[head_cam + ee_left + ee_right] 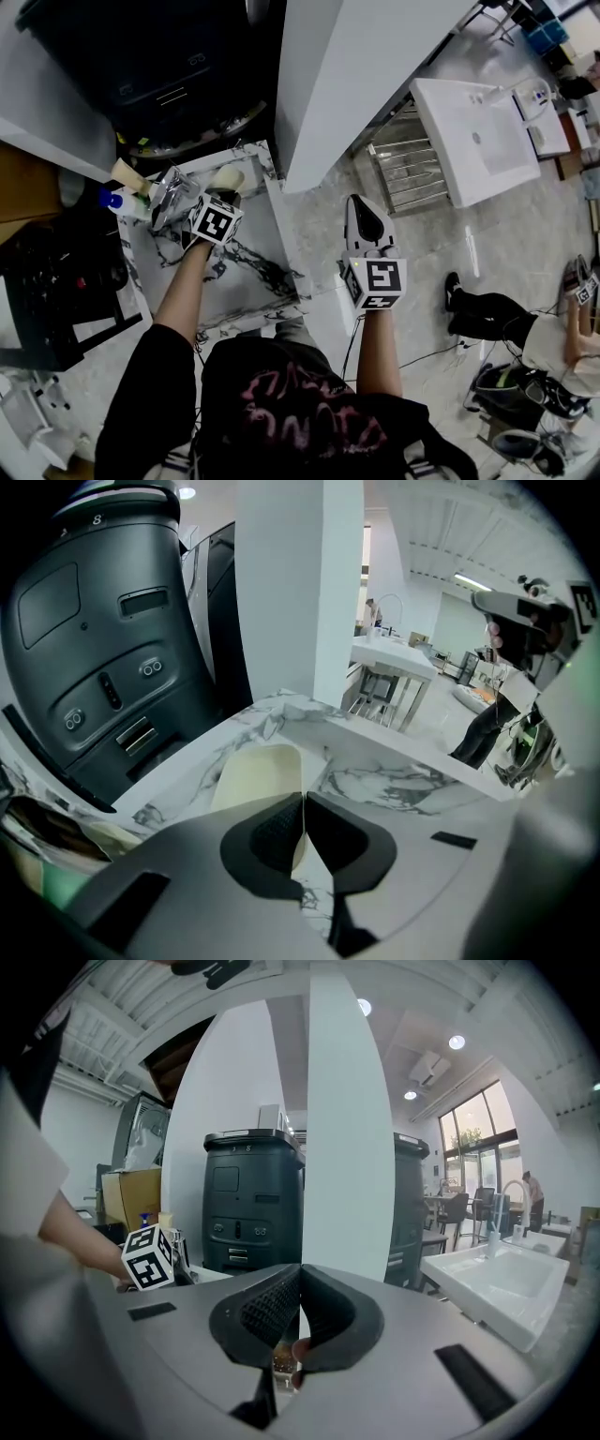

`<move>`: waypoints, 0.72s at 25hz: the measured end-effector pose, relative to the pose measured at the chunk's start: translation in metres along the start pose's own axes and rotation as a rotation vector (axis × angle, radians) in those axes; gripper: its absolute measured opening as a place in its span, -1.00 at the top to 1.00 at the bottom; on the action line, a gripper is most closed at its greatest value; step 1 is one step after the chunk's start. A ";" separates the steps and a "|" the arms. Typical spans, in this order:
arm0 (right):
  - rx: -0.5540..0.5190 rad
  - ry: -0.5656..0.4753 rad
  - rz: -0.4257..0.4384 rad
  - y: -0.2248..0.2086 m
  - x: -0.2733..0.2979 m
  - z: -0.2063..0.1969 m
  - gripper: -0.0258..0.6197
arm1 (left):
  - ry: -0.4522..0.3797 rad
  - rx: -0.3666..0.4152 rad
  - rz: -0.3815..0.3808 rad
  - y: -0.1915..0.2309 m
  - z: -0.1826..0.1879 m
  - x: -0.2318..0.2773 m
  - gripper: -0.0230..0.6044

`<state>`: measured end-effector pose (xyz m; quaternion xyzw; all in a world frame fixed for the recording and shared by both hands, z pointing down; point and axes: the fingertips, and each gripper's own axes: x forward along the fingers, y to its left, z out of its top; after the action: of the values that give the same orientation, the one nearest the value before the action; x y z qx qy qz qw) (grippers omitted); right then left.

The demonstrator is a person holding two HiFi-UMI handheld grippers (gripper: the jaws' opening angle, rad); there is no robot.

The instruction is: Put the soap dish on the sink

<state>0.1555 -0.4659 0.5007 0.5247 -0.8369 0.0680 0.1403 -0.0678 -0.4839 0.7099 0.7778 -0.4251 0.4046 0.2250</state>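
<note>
A cream oval soap dish point(228, 178) sits at the back of the marble sink counter point(253, 272), beside a chrome faucet point(169, 192). My left gripper point(220, 194) reaches to the dish's near rim. In the left gripper view the jaws are closed together, with the rim of the soap dish point(258, 771) pinched in my left gripper point(304, 803). I cannot tell whether the dish rests on the marble point(394, 785) or hangs just above it. My right gripper point(362, 204) is held in the air right of the counter, over the floor. In its own view the right gripper point(301, 1283) is shut and holds nothing.
A dark machine point(159, 75) stands behind the counter and a white pillar point(356, 66) rises at its right. A blue-capped bottle point(114, 201) and a wooden-handled brush point(127, 173) lie left of the faucet. A white basin point(478, 131) stands far right. A person point(487, 314) is near it.
</note>
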 end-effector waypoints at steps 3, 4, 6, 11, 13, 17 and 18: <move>0.000 0.008 -0.002 -0.001 0.001 -0.001 0.88 | -0.003 0.003 -0.005 -0.001 0.002 0.000 0.82; 0.000 0.011 -0.002 -0.001 0.002 -0.002 0.88 | -0.007 0.003 -0.006 -0.001 0.003 -0.001 0.77; 0.002 0.012 -0.001 0.001 0.001 -0.003 0.88 | -0.017 0.000 -0.007 0.000 0.005 -0.003 0.70; 0.004 0.007 0.007 0.007 -0.001 -0.002 0.88 | -0.039 0.011 -0.004 -0.003 0.009 -0.012 0.62; 0.007 0.005 0.009 0.010 -0.001 0.000 0.88 | -0.055 0.015 -0.003 -0.004 0.011 -0.018 0.61; 0.009 0.000 0.017 0.017 -0.004 0.003 0.88 | -0.089 -0.014 0.012 -0.006 0.015 -0.034 0.60; 0.008 -0.003 0.019 0.020 -0.006 0.004 0.88 | -0.102 -0.022 0.012 -0.008 0.017 -0.038 0.60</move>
<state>0.1396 -0.4534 0.4962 0.5173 -0.8418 0.0719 0.1361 -0.0657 -0.4737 0.6693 0.7924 -0.4449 0.3612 0.2093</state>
